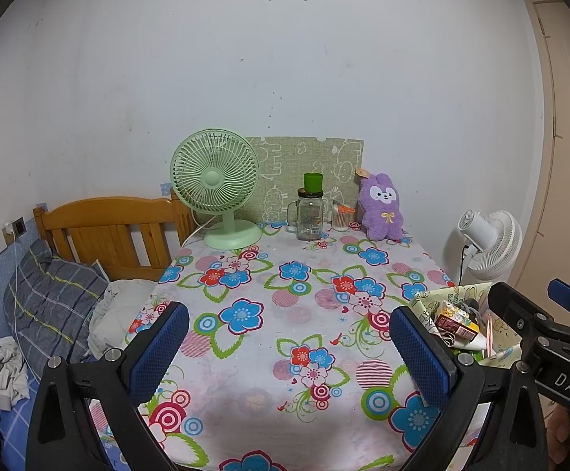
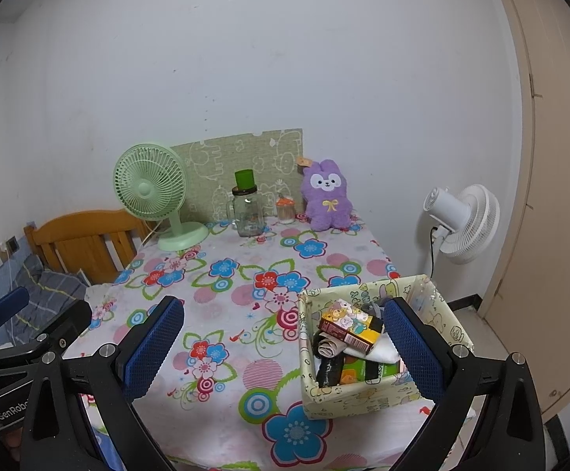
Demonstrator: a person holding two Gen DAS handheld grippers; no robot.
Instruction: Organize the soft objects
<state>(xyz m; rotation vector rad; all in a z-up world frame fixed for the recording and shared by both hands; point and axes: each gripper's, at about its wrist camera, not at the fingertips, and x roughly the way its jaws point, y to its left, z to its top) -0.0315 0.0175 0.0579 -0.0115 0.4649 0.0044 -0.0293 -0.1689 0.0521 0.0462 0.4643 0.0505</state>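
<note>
A purple plush bunny (image 1: 381,209) (image 2: 326,198) sits upright at the table's far right edge against the wall. A pale yellow patterned box (image 2: 363,396) (image 1: 497,333) stands at the near right corner, holding rolled socks (image 2: 330,347), a white cloth and small cartons. My left gripper (image 1: 289,349) is open above the near table with nothing between its blue pads. My right gripper (image 2: 285,345) is open too, its right finger (image 2: 414,343) in front of the box. Each gripper shows at the edge of the other's view.
A green desk fan (image 1: 216,182), a glass jar mug with a green cup on top (image 1: 310,212) and a small cotton-swab jar (image 1: 342,216) line the far edge of the flowered tablecloth (image 1: 269,286). A bed with pillows (image 1: 49,298) lies left, a white floor fan (image 2: 461,223) right.
</note>
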